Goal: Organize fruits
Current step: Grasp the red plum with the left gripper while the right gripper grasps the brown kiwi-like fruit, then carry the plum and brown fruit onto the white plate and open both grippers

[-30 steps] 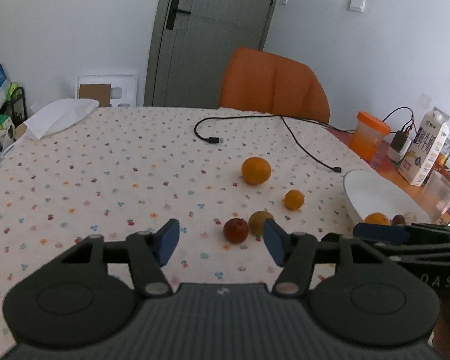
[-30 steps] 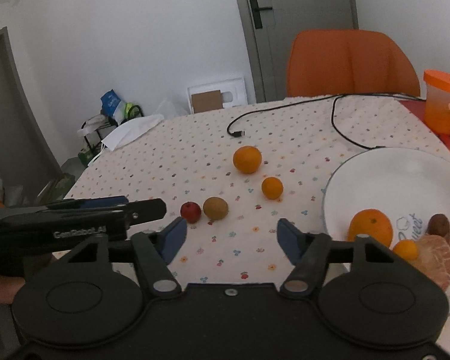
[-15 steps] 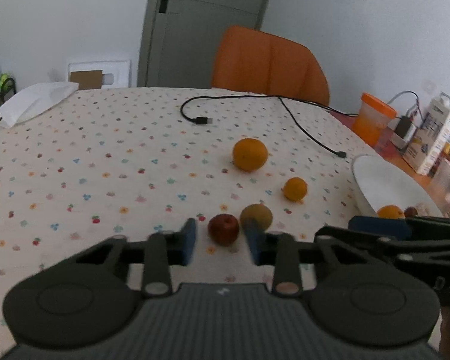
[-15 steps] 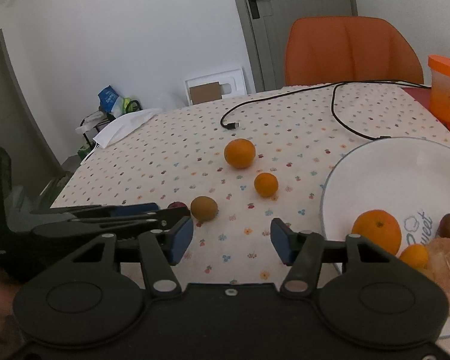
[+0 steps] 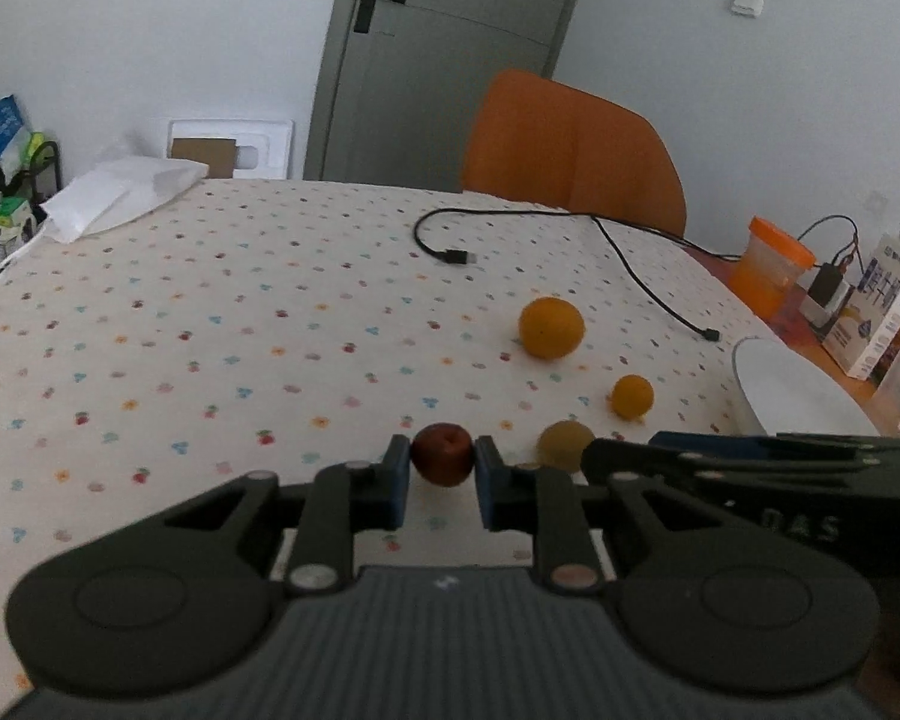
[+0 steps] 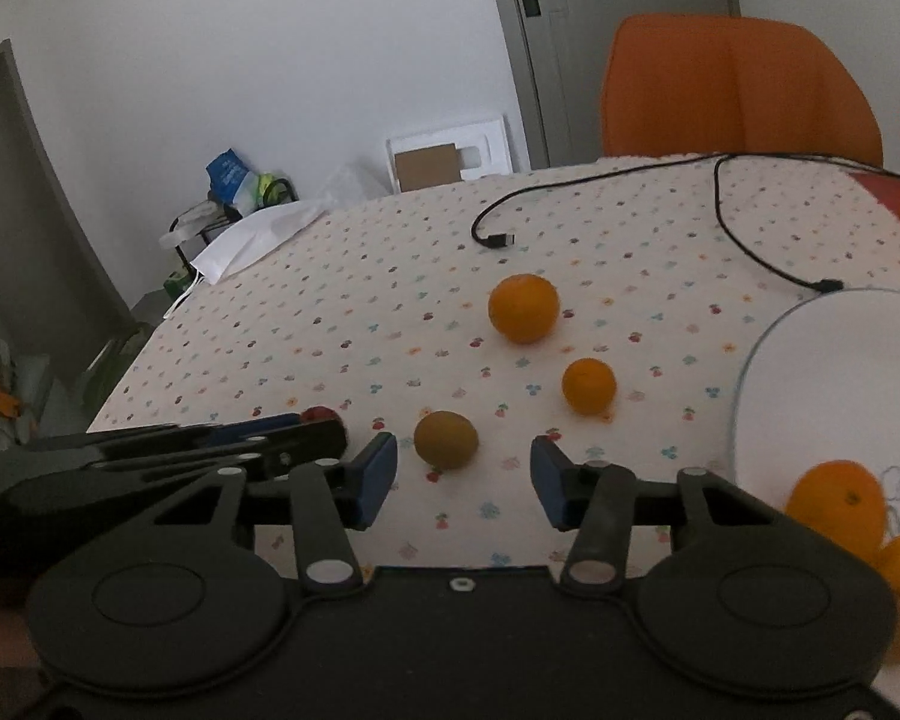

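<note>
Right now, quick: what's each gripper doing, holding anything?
Left gripper: shut on the small red fruit.
Right gripper: jaws closing, pads not yet touching the brown-green fruit that lies between them, so nothing is held.

A small dark-red apple (image 5: 442,454) is sitting on the cloth, pinched between blue pads. Just right of it a brownish kiwi (image 6: 446,439) is lying, with a mandarin (image 6: 588,386) and an orange (image 6: 523,308) resting beyond.

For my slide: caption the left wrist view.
Left gripper clamps a red fruit on the dotted tablecloth.
</note>
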